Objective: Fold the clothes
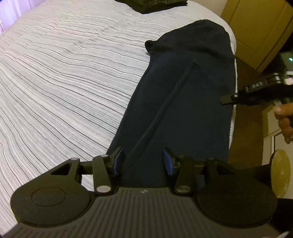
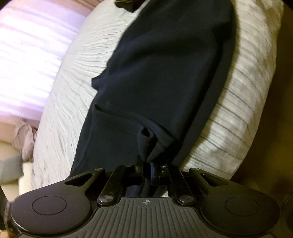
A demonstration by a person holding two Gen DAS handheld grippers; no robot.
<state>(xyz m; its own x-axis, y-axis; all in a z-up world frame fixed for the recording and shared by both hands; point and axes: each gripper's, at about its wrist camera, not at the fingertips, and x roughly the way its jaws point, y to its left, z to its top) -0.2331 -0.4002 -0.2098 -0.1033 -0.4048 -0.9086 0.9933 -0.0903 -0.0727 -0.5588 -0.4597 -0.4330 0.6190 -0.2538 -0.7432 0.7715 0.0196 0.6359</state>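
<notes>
Dark navy garment [image 1: 183,102] — trousers or a long knit piece, hard to say which from these views — stretched lengthwise along the edge of the bed [image 1: 64,73], on a pale striped cover. Soft, limp cloth: light, likely to sag and drag rather than hold shape, prone to bunching at a pinch, as the small gathered fold at the near end already shows. Not fragile, not slippery on the textured cover.

Right gripper [image 2: 146,167] closed tight, fingers [image 2: 139,164] pinched on a bunched hem of the garment, a tuck of cloth standing up just beyond them. Left gripper [image 1: 142,161] partly open, blue-padded fingers [image 1: 117,161] astride the other end of the cloth, pads apparently not pressing — nothing held yet.

Best hold probably at corners or the doubled hem, where thicker layers give the pads something to bite; a mid-panel pinch would gather only one layer. Other dark clothes [image 1: 152,5] lying at the far side of the bed.
</notes>
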